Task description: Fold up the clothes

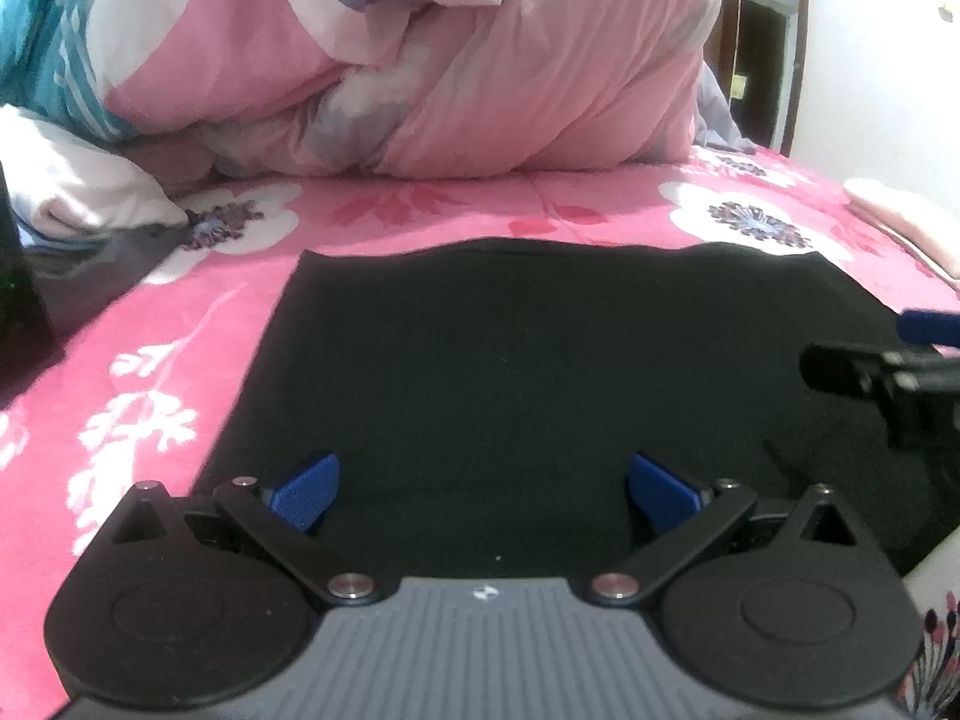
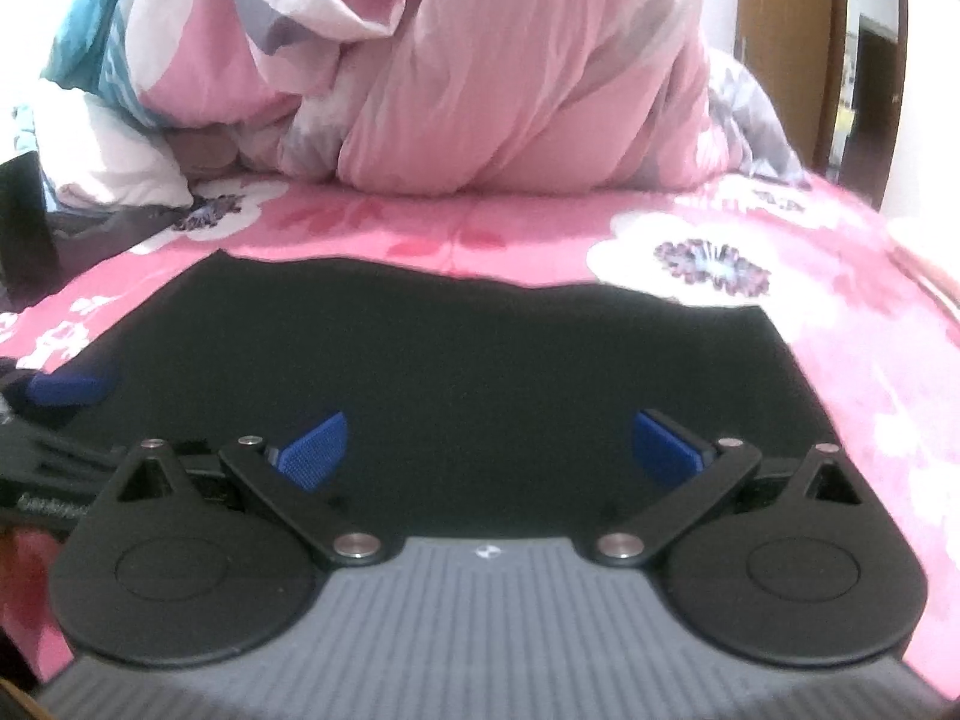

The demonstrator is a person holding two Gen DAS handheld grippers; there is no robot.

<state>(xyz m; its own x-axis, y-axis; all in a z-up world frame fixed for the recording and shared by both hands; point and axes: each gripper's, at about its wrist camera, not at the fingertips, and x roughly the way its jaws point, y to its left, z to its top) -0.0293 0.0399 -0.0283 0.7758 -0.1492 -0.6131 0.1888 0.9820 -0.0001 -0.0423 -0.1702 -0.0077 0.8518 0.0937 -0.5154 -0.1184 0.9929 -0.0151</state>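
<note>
Black garment (image 1: 540, 372) flat on pink floral bed (image 1: 180, 360). Left gripper (image 1: 483, 495) and right gripper (image 2: 486, 450) above near edge, jaws spread, empty.

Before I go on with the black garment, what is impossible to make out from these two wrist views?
- Black garment: near edge hidden behind left gripper body; likewise under right gripper in right view.
- Garment type, folds: uniformly dark, unreadable.
- Pale item: cut off by fisheye edge.
</note>
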